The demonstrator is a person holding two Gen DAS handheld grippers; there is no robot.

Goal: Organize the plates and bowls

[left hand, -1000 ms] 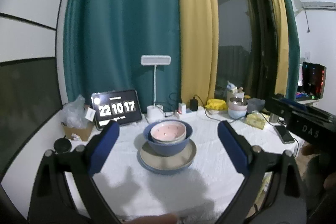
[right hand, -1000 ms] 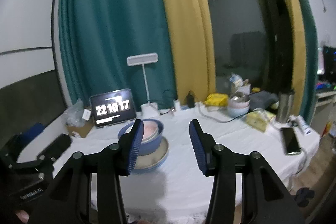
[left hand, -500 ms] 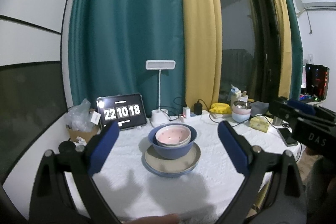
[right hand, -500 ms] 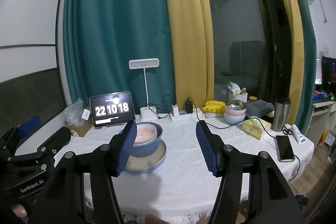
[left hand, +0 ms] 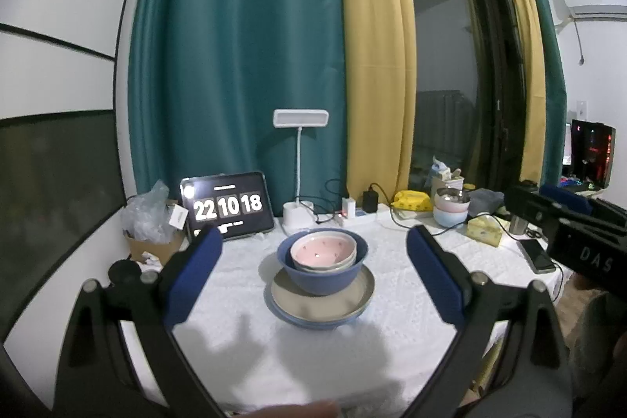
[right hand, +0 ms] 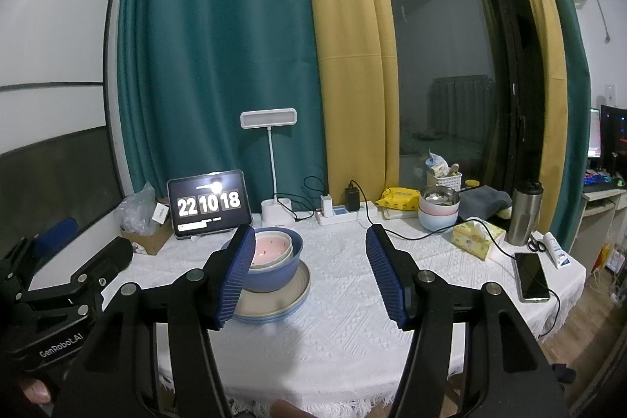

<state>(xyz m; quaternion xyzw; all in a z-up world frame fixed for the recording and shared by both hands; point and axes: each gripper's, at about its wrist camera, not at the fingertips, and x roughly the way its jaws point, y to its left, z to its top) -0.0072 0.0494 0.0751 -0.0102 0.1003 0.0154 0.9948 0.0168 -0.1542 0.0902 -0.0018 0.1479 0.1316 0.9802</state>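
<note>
A table covered by a white textured tablecloth [left hand: 243, 347] stands before teal and mustard-yellow curtains. Near its middle sits a stack of crockery: a wide beige plate with a blue rim [left hand: 322, 300] at the bottom, a deep blue ceramic bowl [left hand: 322, 267] on it, and nested inside that a smaller pink bowl with dark speckles [left hand: 323, 251], which itself sits in a pale bowl of like size.

The left gripper [left hand: 313, 277], black with blue padded fingers, is held above the near edge of the table with its jaws spread wide and nothing between them; the stack lies beyond the fingertips, centred in the gap.

The right gripper [right hand: 307, 275], of the same make, hovers to the right of the stack. Its jaws have just been opening and stand spread apart, empty; in its own view the left finger [right hand: 235, 277] overlaps the stack, but whether it touches it cannot be told.

At the far edge stand a dark tablet showing a flip clock reading 22 10 18 [right hand: 209, 203], a white desk lamp with a flat bar head [right hand: 270, 163], and a white power strip with chargers [right hand: 345, 212]. Further right, well apart from the main stack, is a second pile of bowls, a steel one on pink and pale blue ones [right hand: 438, 208]. Near it are a yellow tissue box [right hand: 472, 236], a steel travel mug [right hand: 525, 214] and a black phone [right hand: 531, 275] lying flat.
</note>
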